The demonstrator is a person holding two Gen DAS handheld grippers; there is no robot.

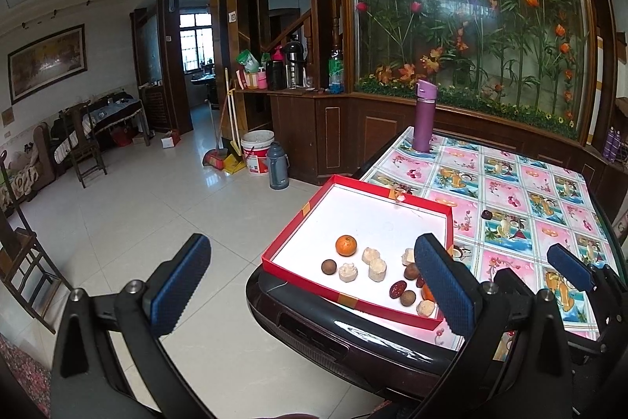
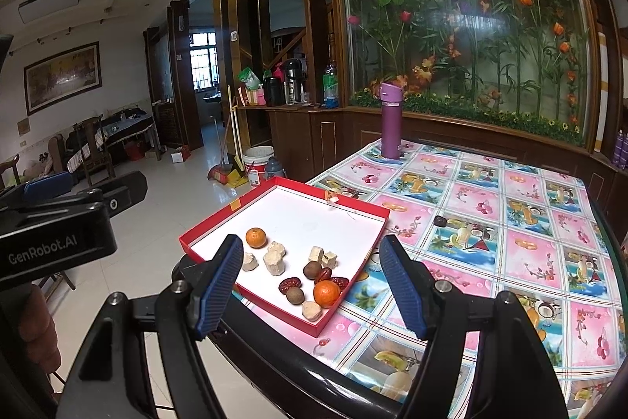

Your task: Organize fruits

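We hold both grippers spread and empty. The shallow red cardboard tray (image 2: 355, 209) sits at the table's near left corner, holding two round oranges (image 2: 326, 292), brown longans, dark red dates and pale cut chunks. The right gripper (image 2: 312, 287) lies nearer, fruit directly ahead between its fingers; the left gripper (image 1: 314, 285) is offset left, over the floor.

Shallow cardboard box (image 2: 355, 209): we see red walls and a white floor.
Round mandarin fruits (image 2: 256, 237): we see bright orange.
Oblong wrinkled dates (image 2: 289, 285): dark red.
Plastic tablecloth (image 2: 522, 219): we count pink and blue squares printed with fruit.
Tall cylindrical bottle (image 2: 390, 121): purple.
Gripper finger pads (image 2: 219, 287): ribbed blue on black arms.
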